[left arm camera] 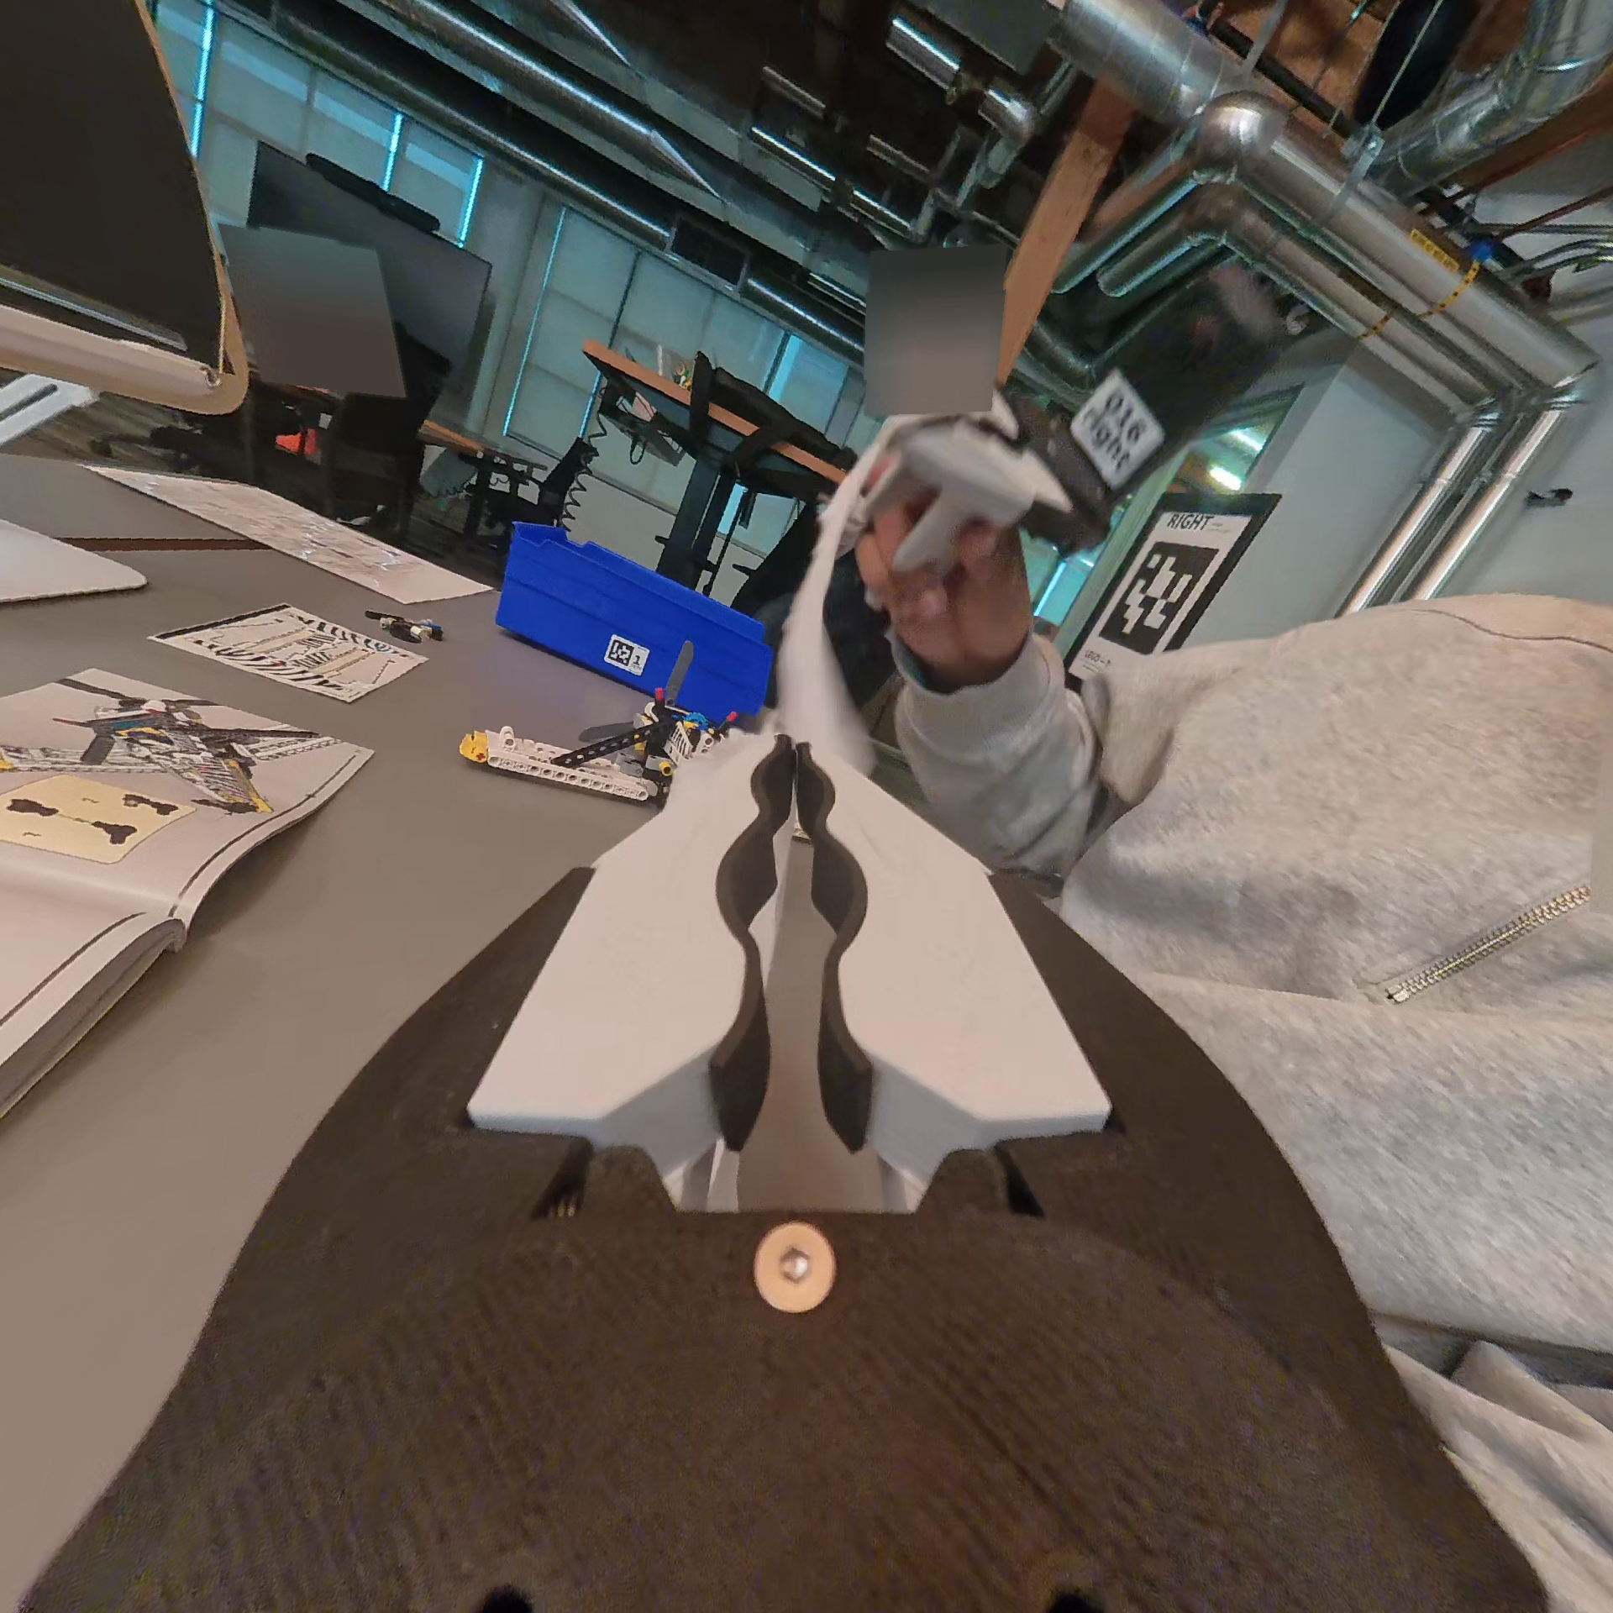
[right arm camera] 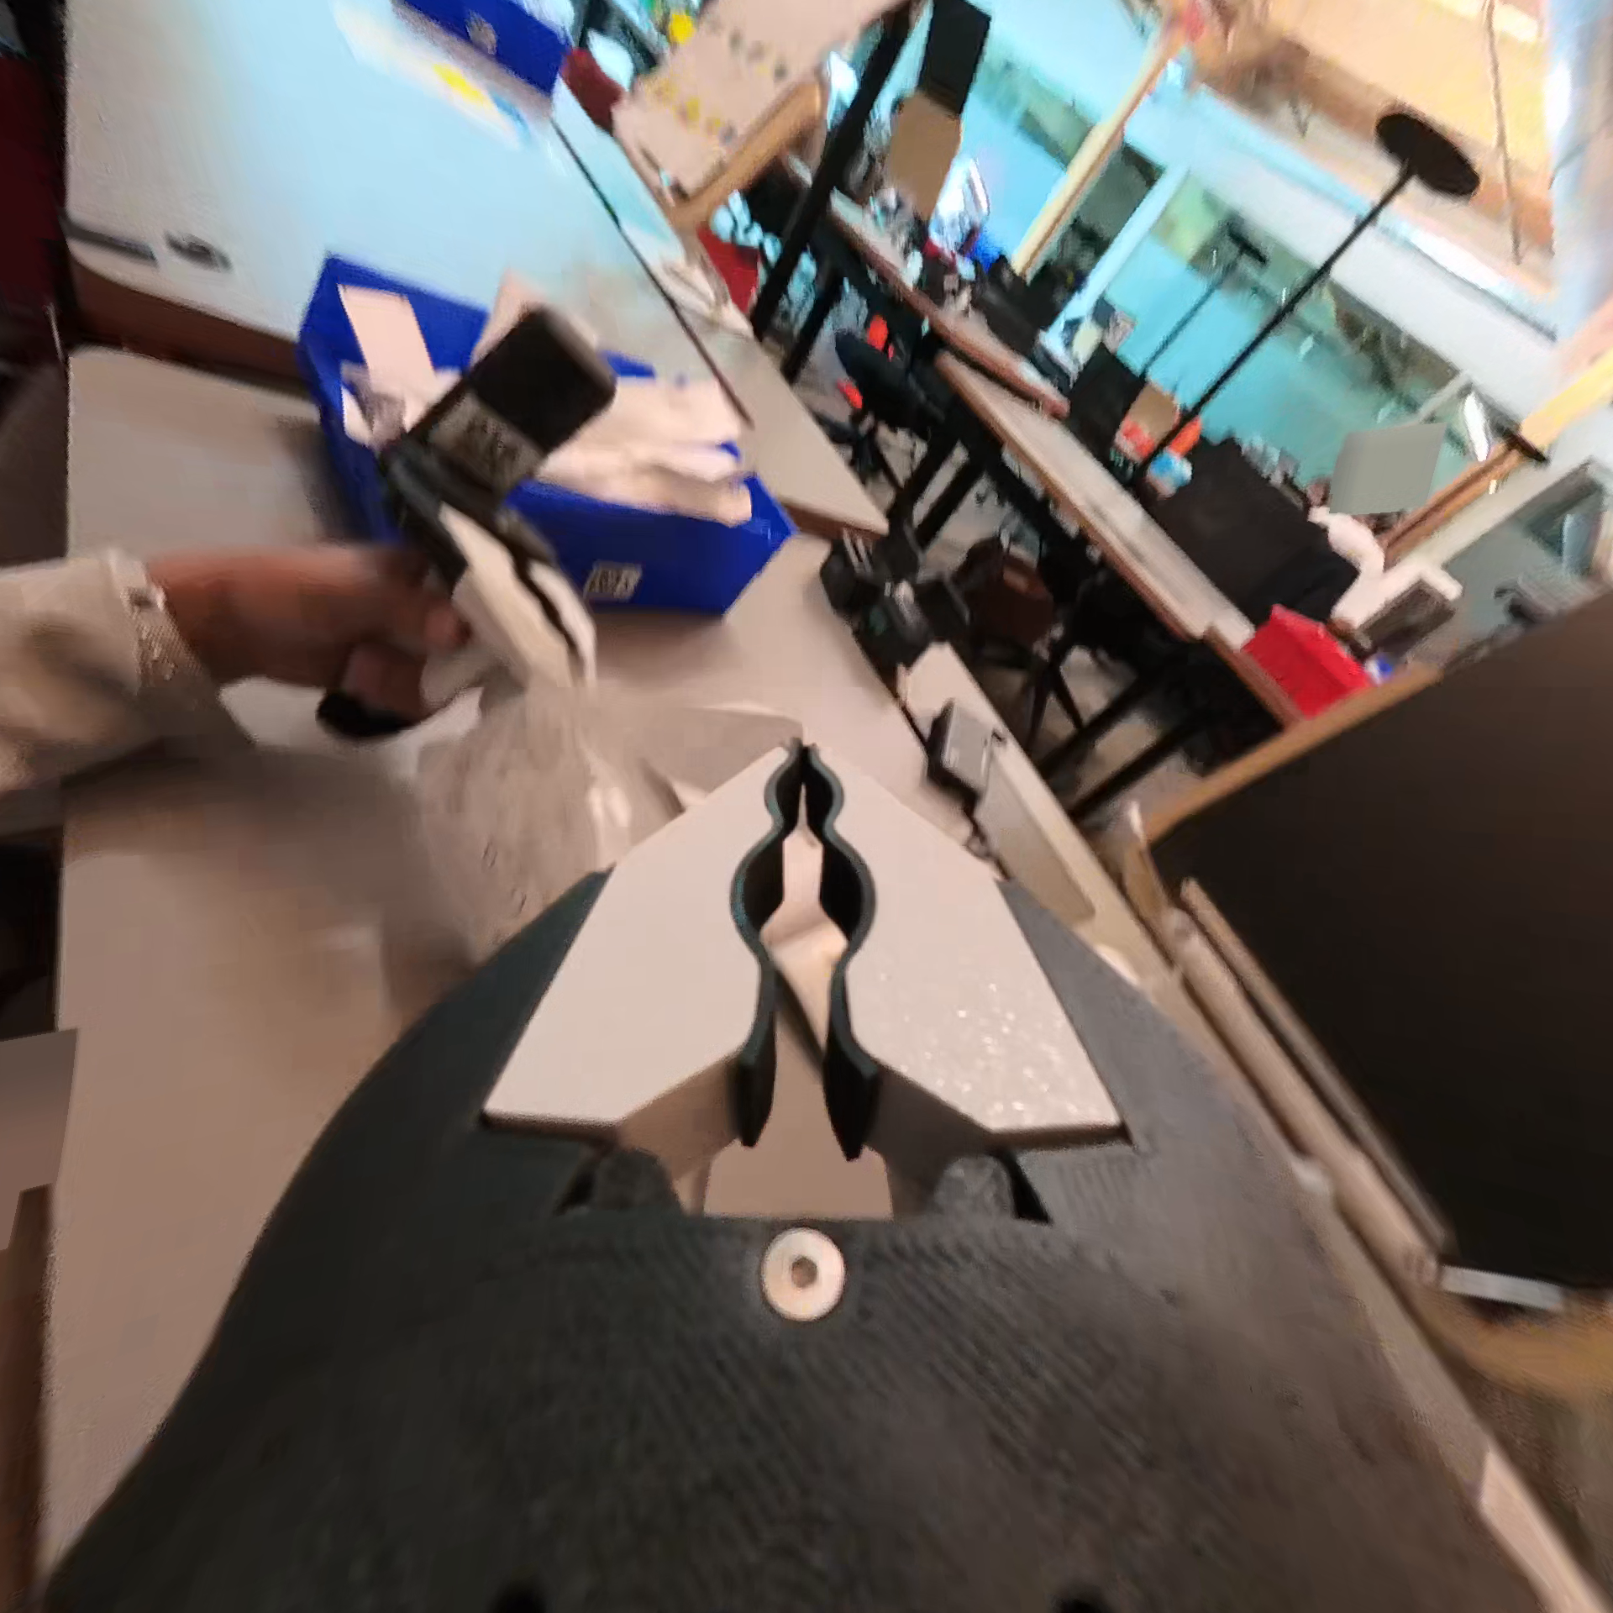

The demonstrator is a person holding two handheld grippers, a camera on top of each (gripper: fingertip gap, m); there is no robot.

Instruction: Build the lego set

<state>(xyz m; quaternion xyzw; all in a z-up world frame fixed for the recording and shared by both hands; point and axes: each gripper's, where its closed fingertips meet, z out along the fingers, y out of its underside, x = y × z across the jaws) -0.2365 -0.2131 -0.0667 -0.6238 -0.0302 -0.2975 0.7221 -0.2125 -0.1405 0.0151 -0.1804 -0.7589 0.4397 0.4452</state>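
My left gripper [left arm camera: 792, 749] has its fingers pressed together at the tips on a clear plastic bag [left arm camera: 812, 646]; the bag stretches up from there to my right gripper [left arm camera: 882, 489], ahead and to the right, held in my hand [left arm camera: 951, 602]. In the right wrist view my right gripper [right arm camera: 801, 752] also shows its fingers together at the tips, pinching the same bag [right arm camera: 524, 785], which runs off left toward the left gripper [right arm camera: 559, 646] w/ its fingers shut on the bag's other end. That view is blurred, so bag contents can't be told. The part-built lego model [left arm camera: 602, 751] lies on the grey worktop [left arm camera: 367, 960] just left of my left fingertips, w/ a blue bin [left arm camera: 628, 611] beyond it. Further left: open instruction booklet [left arm camera: 131, 803] and a sticker sheet [left arm camera: 288, 650].
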